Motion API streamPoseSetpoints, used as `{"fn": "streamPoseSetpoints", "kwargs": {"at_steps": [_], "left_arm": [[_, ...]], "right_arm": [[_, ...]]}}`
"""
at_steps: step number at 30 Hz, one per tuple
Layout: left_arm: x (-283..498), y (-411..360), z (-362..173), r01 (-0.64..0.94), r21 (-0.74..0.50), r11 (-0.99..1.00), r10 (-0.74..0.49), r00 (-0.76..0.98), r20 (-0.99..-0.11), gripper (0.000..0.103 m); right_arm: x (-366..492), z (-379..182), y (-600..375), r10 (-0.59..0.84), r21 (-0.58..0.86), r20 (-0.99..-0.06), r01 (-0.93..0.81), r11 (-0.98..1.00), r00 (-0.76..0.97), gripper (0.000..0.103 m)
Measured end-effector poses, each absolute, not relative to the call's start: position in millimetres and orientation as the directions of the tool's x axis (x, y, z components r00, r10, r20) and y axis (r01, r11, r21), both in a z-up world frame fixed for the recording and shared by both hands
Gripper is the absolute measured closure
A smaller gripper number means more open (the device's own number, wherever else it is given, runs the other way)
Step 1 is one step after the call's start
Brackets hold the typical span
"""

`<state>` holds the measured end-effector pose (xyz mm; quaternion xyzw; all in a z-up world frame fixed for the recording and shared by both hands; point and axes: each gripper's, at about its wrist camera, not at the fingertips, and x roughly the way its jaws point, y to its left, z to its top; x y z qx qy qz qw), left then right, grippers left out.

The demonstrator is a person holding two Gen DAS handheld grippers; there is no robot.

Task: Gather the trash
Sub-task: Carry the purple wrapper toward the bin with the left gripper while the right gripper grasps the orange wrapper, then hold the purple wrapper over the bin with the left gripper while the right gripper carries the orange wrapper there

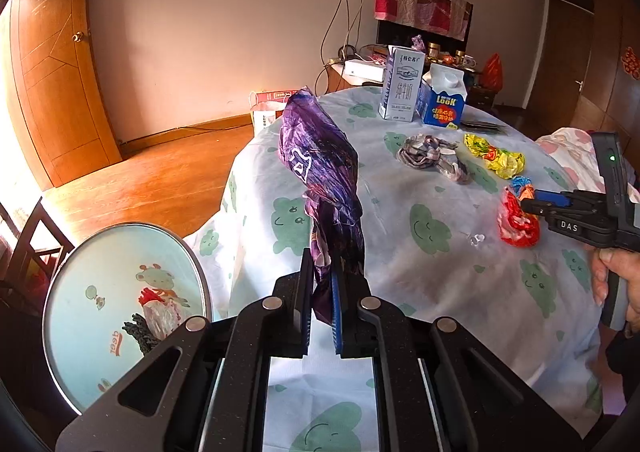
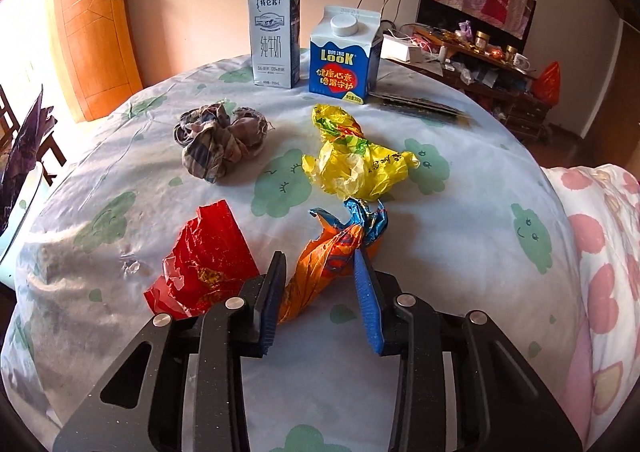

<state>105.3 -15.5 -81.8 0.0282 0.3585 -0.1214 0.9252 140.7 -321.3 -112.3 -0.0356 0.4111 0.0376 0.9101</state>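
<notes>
My left gripper (image 1: 323, 284) is shut on a crumpled purple wrapper (image 1: 320, 168) and holds it up off the table's left edge, above and right of a pale blue bin (image 1: 120, 308) that holds some trash. My right gripper (image 2: 320, 276) is open around an orange and blue wrapper (image 2: 340, 248) lying on the table; it also shows in the left wrist view (image 1: 536, 201). A red wrapper (image 2: 204, 264) lies just left of it. A yellow wrapper (image 2: 352, 160) and a crumpled checked cloth (image 2: 220, 140) lie farther back.
A round table with a cloud-print cloth (image 2: 480, 180) carries a tall white milk carton (image 2: 275, 38) and a blue LOOK carton (image 2: 344, 54) at the back. A pink-patterned cushion (image 2: 600, 252) is on the right. A chair (image 1: 32, 248) stands left of the bin.
</notes>
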Motion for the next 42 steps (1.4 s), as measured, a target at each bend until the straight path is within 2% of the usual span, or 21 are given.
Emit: {"fn": "streamPoseSetpoints", "kwargs": {"at_steps": [1,2,8,19,42], "left_arm": [[104.5,-13.6,-81.9,0.242,-0.035,0.97,-0.202,0.714,-0.67,0.096],[103.6,-11.4,-81.4,0.239,-0.034,0.97,-0.2,0.715,-0.67,0.096],[95.7,1.5,-77.8,0.211,-0.018,0.977,-0.17,0.733,-0.659,0.096],[84.2,36.4,-73.8,0.116,-0.002,0.993,-0.091,0.761,-0.642,0.096],[74.4,113.3,-77.4,-0.074,-0.01,0.997,0.051,0.77,-0.636,0.096]], "right_arm": [[139.6,-111.2,-320.1,0.044,-0.031,-0.746,-0.101,0.994,0.664,0.073],[136.9,-109.4,-317.9,0.055,-0.026,-0.737,-0.109,0.994,0.673,0.078],[126.2,-93.6,-297.8,0.119,-0.006,-0.683,-0.168,0.986,0.721,0.084],[120.2,-63.2,-245.5,0.242,0.036,-0.584,-0.273,0.961,0.775,0.085],[148.5,-52.2,-119.2,0.418,0.032,-0.54,-0.478,0.878,0.731,0.085]]}}
